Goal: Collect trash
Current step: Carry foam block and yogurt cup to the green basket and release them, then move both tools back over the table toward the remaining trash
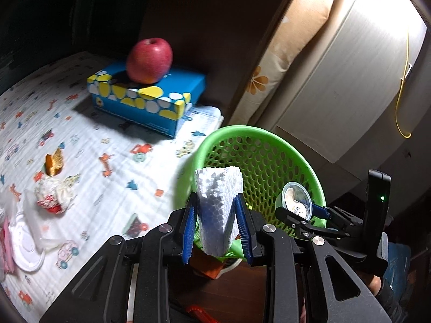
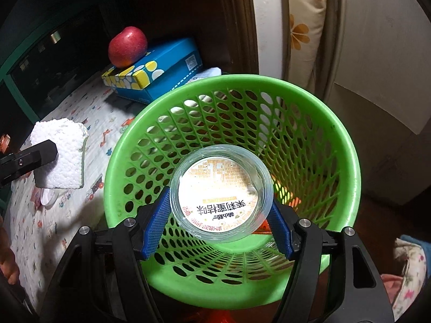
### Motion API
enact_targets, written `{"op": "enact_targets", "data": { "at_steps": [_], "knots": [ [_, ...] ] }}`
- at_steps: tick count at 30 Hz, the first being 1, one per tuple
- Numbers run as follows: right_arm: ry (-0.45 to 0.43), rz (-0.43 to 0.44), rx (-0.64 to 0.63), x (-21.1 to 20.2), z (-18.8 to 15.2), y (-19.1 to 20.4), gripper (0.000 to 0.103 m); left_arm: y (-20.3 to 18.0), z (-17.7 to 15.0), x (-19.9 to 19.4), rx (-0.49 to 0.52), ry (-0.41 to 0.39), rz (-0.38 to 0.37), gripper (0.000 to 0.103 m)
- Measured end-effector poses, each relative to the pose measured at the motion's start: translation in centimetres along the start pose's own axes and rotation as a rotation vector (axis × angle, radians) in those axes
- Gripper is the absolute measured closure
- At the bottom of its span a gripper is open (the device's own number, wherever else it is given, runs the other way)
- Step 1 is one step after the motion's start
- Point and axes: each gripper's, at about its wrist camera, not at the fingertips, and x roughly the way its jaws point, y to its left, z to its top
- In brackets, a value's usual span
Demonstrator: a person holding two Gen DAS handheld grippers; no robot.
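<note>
Both grippers carry trash at the green basket (image 2: 347,167).
Left gripper (image 1: 217,226) clamps a foam block (image 1: 219,204); right gripper (image 2: 219,215) grips a clear cup (image 2: 222,192), frame centre.

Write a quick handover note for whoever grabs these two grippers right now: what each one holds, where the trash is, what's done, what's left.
Left gripper: shut on the foam block, at the green basket rim.
Right gripper: shut on the plastic cup, over the basket mouth.
Done: both pieces picked up; some trash seems to lie in the basket bottom.
Left: drop both in, then fetch the crumpled wrapper and other bits on the sheet.
</note>
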Motion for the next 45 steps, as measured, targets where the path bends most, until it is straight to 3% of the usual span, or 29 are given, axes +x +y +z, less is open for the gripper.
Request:
{"op": "enact_targets", "data": {
  "at_steps": [21,24,27,31,38,45],
  "knots": [
    [-0.037,-0.011,0.081,-1.6,-0.3,-4.0,0.030,-4.2,-0.8,6.6,0.067,0.133,-0.055,0.075],
    [-0.044,-0.010,0.087,-1.8,-0.1,-4.2,0.029,-4.3,-1.0,6.8,0.066,0.144,-0.062,0.073],
    [-0.046,-0.003,0.090,-1.9,-0.1,-4.1,0.029,-4.3,-1.2,6.7,0.061,0.141,-0.062,0.063],
    [-0.048,0.012,0.084,-2.2,-0.2,-3.5,0.029,-3.9,-1.5,5.8,0.051,0.134,-0.064,0.062],
    [-0.057,0.048,0.035,-2.5,-0.1,-0.9,0.027,-1.3,-2.3,2.6,0.014,0.082,-0.003,0.052],
    [-0.041,0.093,-0.026,-1.8,0.1,2.6,0.026,3.4,-3.8,-1.4,-0.064,0.029,0.134,0.046]
  ]
}}
